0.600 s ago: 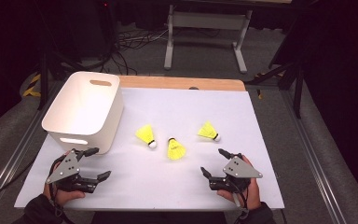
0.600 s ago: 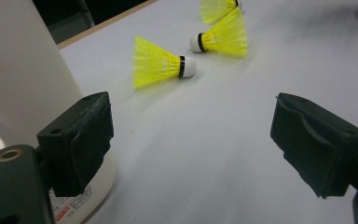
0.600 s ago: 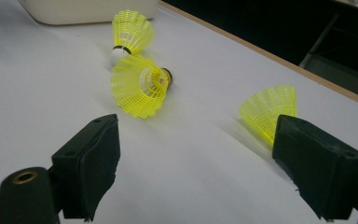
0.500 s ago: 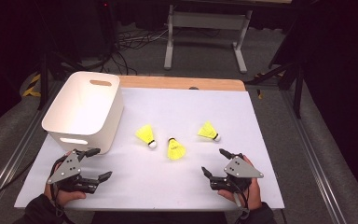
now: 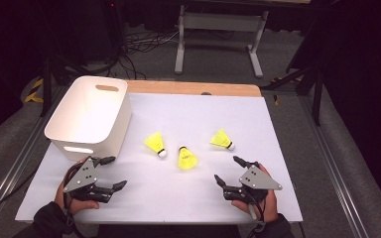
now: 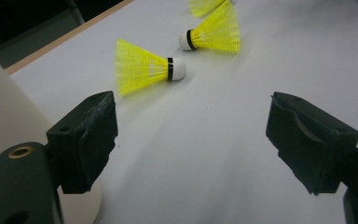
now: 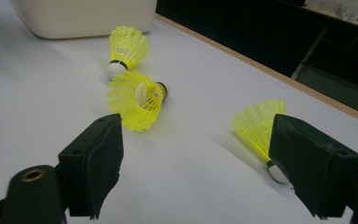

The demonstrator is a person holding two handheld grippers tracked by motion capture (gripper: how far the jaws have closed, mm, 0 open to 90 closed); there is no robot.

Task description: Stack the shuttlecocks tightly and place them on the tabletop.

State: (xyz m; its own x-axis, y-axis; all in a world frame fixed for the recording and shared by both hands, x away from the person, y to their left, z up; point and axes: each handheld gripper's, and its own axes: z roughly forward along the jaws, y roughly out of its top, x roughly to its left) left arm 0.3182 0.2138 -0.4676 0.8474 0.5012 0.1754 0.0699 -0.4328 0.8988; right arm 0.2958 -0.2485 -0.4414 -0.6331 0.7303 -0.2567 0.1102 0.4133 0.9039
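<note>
L gripper (image 5: 110, 173) & R gripper (image 5: 229, 171) rest on the desk (image 5: 273, 148), fingers wide apart, holding nothing; 3 yellow birdies (image 5: 155, 144) lie between them, near the white bin (image 5: 87, 116); they're light, so a bump could roll one away.

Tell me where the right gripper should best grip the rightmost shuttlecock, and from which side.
Probably the skirt's narrow end by the white cork. The rightmost shuttlecock lies on its side, cork toward the table's right edge, so the open right gripper could descend from above, jaws straddling its axis.
</note>
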